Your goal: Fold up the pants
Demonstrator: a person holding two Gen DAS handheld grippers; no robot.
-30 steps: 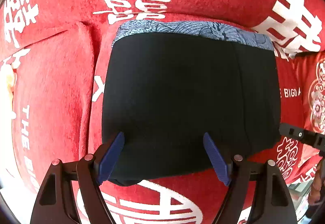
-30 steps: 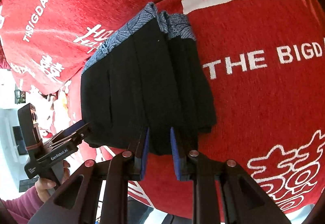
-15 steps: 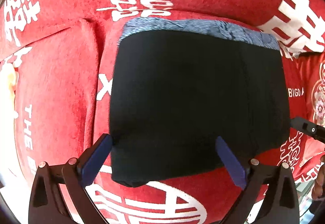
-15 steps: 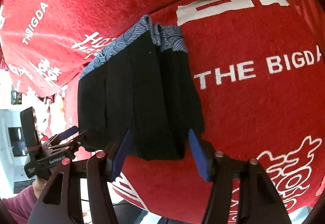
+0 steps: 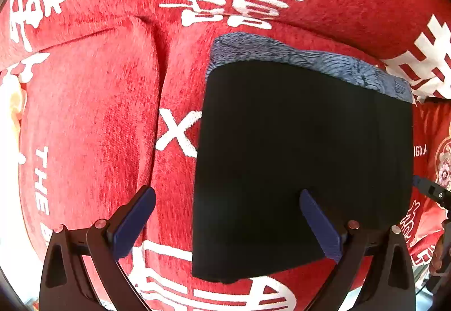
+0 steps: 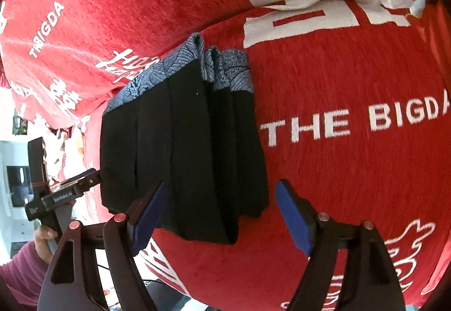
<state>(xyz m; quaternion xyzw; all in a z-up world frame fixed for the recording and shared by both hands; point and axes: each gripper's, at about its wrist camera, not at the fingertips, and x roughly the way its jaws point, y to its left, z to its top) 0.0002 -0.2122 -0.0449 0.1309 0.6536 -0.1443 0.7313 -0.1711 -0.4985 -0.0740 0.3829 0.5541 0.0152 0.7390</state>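
The black pants (image 5: 304,159) lie folded into a compact rectangle on the red cloth (image 5: 93,125), their blue patterned waistband (image 5: 307,60) at the far edge. My left gripper (image 5: 225,223) hangs open above the pants' near left corner, one finger over the red cloth and the other over black fabric. In the right wrist view the folded pants (image 6: 183,153) show stacked layers. My right gripper (image 6: 221,215) is opening; the pants' near edge sits between its blue pads (image 6: 293,222), and neither pad touches it.
The red cloth (image 6: 352,80) with white characters and lettering covers the whole soft surface and has a crease on the left. A hand (image 6: 42,235) in a maroon sleeve holds the left gripper (image 6: 81,181) at the surface's left edge, where the room shows beyond.
The right gripper's jaws have spread apart and let go of the pants' near edge. The left gripper has opened wider and shifted left, so that one finger now hangs over the red cloth.
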